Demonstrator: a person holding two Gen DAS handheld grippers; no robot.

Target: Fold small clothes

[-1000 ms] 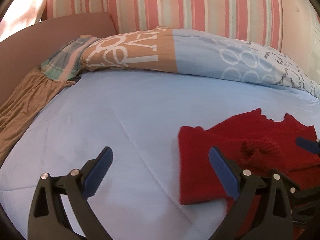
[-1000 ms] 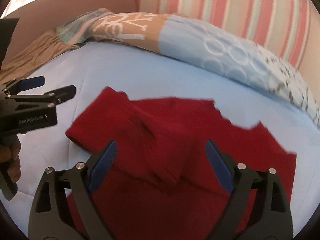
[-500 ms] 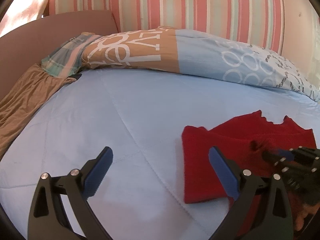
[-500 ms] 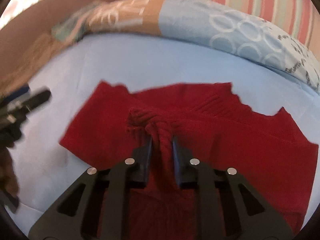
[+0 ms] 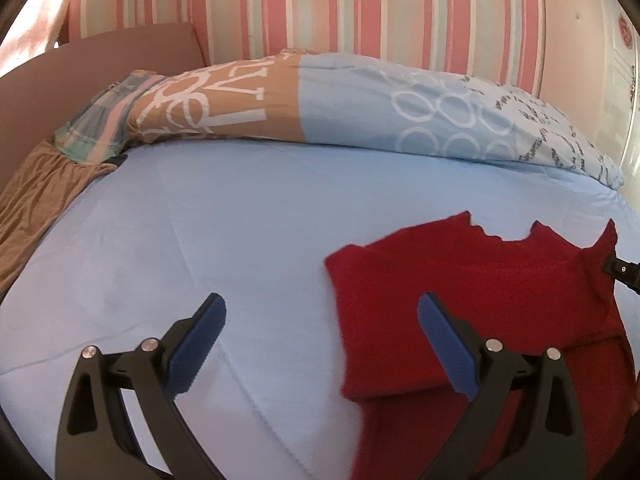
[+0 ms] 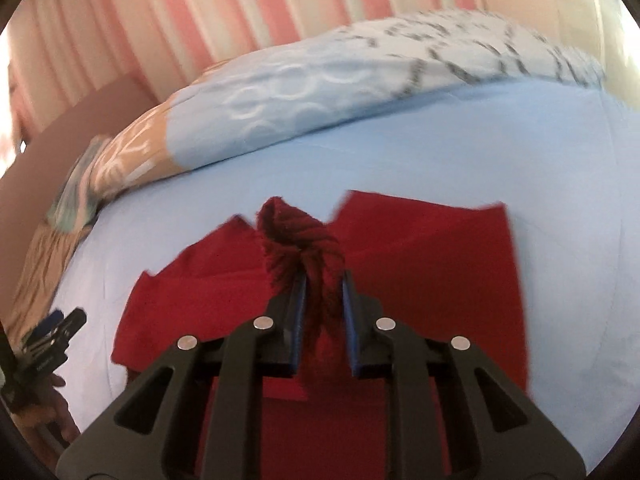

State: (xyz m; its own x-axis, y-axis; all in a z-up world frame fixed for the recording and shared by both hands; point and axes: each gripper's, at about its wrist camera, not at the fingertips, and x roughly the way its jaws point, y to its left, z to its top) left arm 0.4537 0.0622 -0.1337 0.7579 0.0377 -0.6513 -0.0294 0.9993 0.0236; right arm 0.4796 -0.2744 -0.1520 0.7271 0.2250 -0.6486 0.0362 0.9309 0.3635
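R gripper [image 6: 323, 300] on sweater [image 6: 432, 264] edge

Black hand-held gripper [image 5: 322, 344] frames, blue ribbed pads [image 5: 448, 350], silver screws [image 5: 494, 345]

I am seeing large white letters showing on the tan part of the duvet [image 5: 224, 108], lying upside down from my side; they are partly folded away, and I am making out only single shapes such as a V, an A and an e, not a whole word. Dark handwritten-style lettering is running across the pale end of the same duvet, too small and curved for me to read. A round red badge [image 5: 625, 33] is showing on the white door at the right edge, its marking blurred.
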